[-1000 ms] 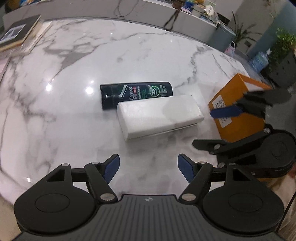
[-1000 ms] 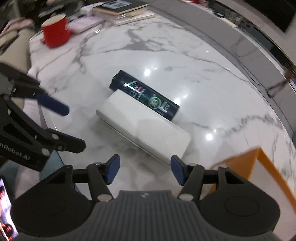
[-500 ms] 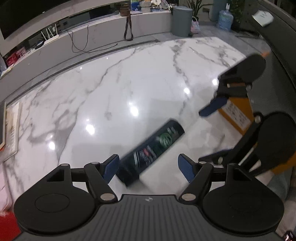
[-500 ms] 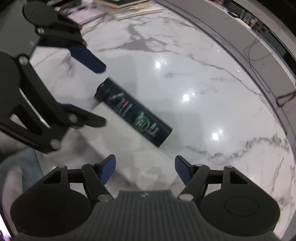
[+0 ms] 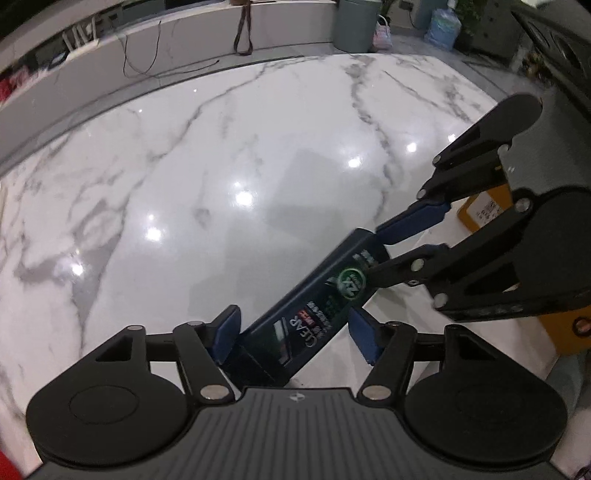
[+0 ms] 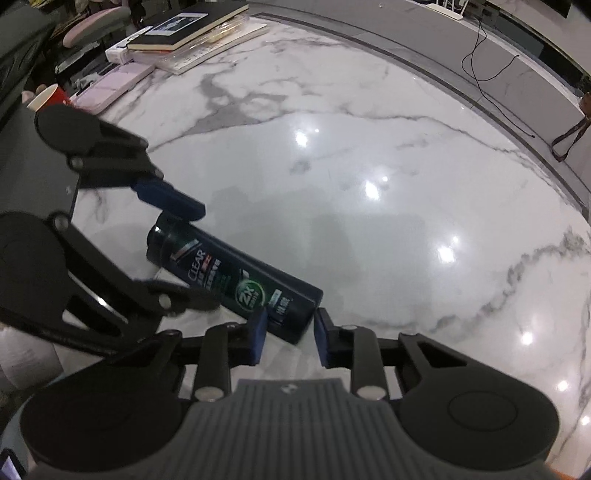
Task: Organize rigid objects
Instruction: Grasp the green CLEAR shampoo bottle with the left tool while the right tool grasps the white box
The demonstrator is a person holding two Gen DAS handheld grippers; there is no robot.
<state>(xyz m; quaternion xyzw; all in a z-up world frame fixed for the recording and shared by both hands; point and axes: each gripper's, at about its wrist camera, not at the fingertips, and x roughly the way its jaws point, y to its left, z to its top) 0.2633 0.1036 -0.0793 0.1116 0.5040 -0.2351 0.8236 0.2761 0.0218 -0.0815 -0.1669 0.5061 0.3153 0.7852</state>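
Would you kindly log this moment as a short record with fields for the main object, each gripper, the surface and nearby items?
main object: dark CLEAR bottle, lying on its side
left gripper: straddles the bottle's cap end, jaws closing, one pad apparently touching, the other clear of it
right gripper: at the bottle's base end, jaws closing, pads close to its sides; contact unclear
surface: white marble table
nearby items: orange box at the table edge; books and red cup at the far side

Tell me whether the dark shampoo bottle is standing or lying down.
Lying down: the shampoo bottle rests lengthwise on the marble table, label up, cap end left.
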